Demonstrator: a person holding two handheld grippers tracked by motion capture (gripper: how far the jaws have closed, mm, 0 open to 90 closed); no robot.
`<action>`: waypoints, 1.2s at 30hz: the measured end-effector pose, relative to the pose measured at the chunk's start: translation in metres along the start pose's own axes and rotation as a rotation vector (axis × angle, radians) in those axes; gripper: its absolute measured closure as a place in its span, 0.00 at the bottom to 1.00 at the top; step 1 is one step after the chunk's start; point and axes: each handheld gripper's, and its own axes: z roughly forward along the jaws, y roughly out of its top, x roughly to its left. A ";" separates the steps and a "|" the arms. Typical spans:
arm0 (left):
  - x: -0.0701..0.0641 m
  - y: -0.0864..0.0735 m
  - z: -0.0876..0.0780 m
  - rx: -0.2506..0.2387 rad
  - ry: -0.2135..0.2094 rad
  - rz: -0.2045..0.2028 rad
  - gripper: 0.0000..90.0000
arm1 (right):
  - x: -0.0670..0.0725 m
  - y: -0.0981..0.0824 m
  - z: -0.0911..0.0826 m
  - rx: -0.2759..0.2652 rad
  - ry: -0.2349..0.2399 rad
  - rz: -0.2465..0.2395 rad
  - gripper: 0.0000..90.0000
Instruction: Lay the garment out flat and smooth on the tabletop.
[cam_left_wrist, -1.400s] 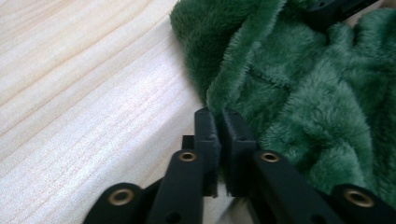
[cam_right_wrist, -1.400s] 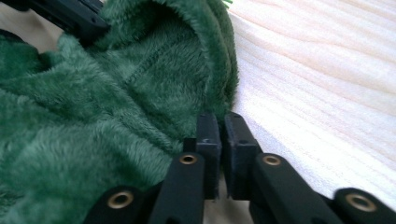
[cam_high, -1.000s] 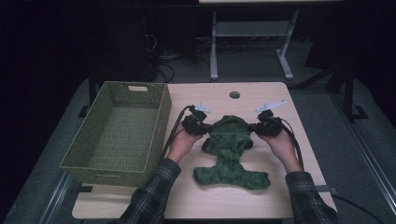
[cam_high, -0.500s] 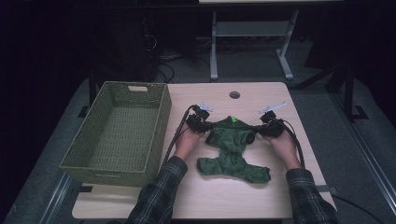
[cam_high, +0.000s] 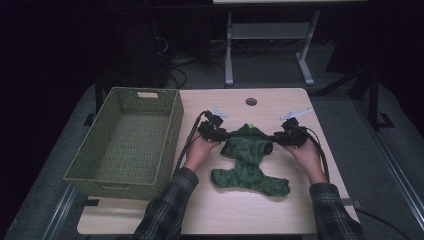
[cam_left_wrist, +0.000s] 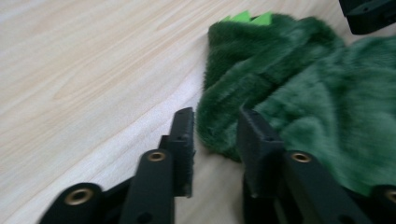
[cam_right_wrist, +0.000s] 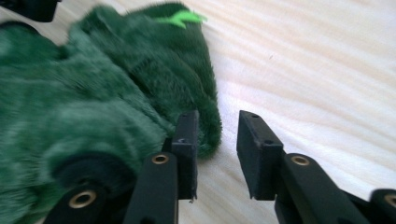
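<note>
A dark green fuzzy garment (cam_high: 248, 162) with bright green spikes (cam_high: 248, 126) at its top lies spread on the wooden table (cam_high: 240, 215). My left gripper (cam_high: 220, 134) sits at its upper left corner and my right gripper (cam_high: 280, 137) at its upper right corner. In the left gripper view the jaws (cam_left_wrist: 215, 126) have just been opening, and the garment's edge (cam_left_wrist: 219, 126) lies loose between them. In the right gripper view the jaws (cam_right_wrist: 217, 126) have also just been opening, and the fuzzy edge (cam_right_wrist: 208, 121) rests against the left pad only.
A green woven basket (cam_high: 125, 140) stands on the table's left side, close to my left hand. A round cable hole (cam_high: 251, 101) is near the far edge. A metal desk frame (cam_high: 270, 35) stands on the floor beyond the table.
Both grippers held the garment's upper corners and pulled them apart; now their jaws have opened and the garment lies released on the table. The hands stayed nearly in place.
</note>
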 end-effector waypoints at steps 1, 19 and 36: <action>-0.001 0.000 -0.004 0.002 -0.013 -0.002 0.70 | 0.001 0.001 -0.004 -0.007 -0.001 0.001 0.74; -0.041 -0.030 -0.068 -0.049 -0.104 0.052 0.39 | 0.035 -0.009 -0.049 -0.143 0.084 -0.027 0.70; -0.076 -0.102 -0.091 -0.017 -0.072 0.122 0.15 | 0.086 -0.012 -0.055 -0.152 0.213 -0.142 0.69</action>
